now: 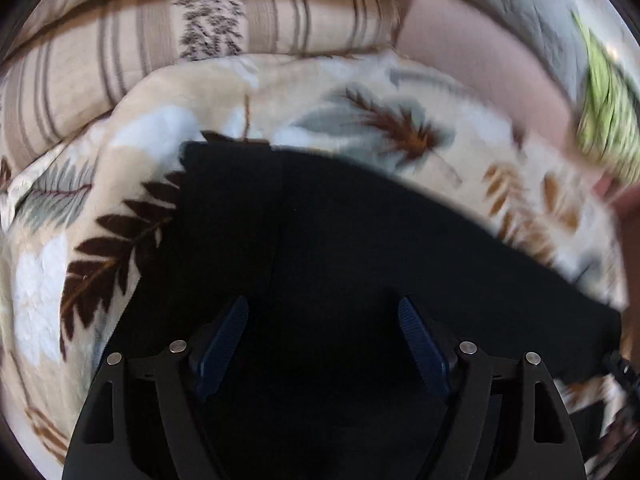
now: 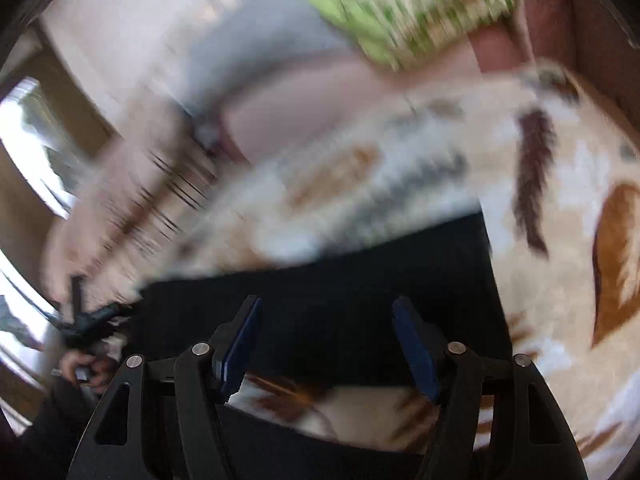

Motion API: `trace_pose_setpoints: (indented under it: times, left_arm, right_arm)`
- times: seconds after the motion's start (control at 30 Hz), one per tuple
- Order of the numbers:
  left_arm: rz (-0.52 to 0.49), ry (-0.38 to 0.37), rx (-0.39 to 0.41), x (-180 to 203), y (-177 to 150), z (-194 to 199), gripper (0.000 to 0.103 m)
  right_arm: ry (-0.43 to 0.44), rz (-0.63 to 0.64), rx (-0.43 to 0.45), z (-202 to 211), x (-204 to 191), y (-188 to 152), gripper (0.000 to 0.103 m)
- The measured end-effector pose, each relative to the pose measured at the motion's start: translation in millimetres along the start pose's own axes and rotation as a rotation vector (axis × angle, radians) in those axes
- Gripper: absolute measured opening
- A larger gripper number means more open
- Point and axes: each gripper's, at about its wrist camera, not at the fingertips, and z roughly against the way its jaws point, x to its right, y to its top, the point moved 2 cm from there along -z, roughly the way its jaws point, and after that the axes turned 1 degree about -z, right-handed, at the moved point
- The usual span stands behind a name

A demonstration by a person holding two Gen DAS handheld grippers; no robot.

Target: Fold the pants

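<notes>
left hand-held gripper (image 1: pixel 322 312): jaws apart, empty | right hand-held gripper (image 2: pixel 326 312): apart, over pants (image 2: pixel 360 280)

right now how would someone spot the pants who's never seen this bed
Find the cream blanket printed with brown and grey leaves. The pants lie flat on it, below the open left gripper: the only plain black cloth, with no pattern.

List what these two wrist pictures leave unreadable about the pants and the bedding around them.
- Pants, left wrist view: one flat black mass; fold lines, waistband and leg ends lost in darkness, near part hidden behind the left hand-held gripper.
- Pants, right wrist view: left edge smeared by motion blur.
- Green patterned cloth, right wrist view: too blurred to identify.
- Leaf-print blanket: cut off by both fisheye rims.
</notes>
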Motion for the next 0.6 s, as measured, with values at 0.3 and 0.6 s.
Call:
trace_pose_setpoints:
  times: [0.3, 0.6]
  left_arm:
    - [-0.093, 0.038, 0.032, 21, -4, -4, 0.102]
    - [-0.111, 0.051, 0.022, 21, -1, -13, 0.102]
  right_arm:
    - [-0.044, -0.029, -0.122, -23, 14, -13, 0.071]
    - [-0.061, 0.041, -0.112, -24, 6, -18, 0.076]
